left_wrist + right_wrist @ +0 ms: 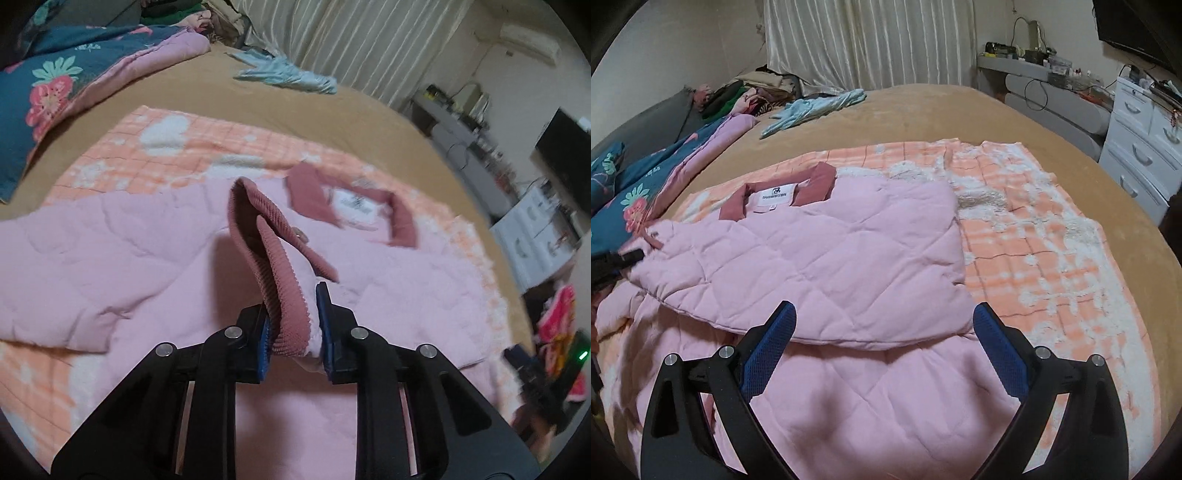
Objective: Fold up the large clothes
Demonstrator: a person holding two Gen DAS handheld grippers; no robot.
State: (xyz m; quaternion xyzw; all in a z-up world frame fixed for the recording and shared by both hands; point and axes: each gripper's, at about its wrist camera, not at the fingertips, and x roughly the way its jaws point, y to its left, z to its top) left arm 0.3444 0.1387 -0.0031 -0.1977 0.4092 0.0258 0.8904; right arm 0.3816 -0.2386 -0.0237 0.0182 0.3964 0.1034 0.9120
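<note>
While my left gripper (293,325) pinches the ribbed dark-pink cuff (284,295) of the soft pink quilted jacket (827,254), my right gripper (884,325) hangs wide open just above it.

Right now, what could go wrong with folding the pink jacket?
The left hand-held gripper pinches only the ribbed cuff, so a hard pull might make it slip out. The right hand-held gripper is open and holds nothing, so the pink jacket could slide and unfold. It could also drag the orange blanket underneath.
</note>
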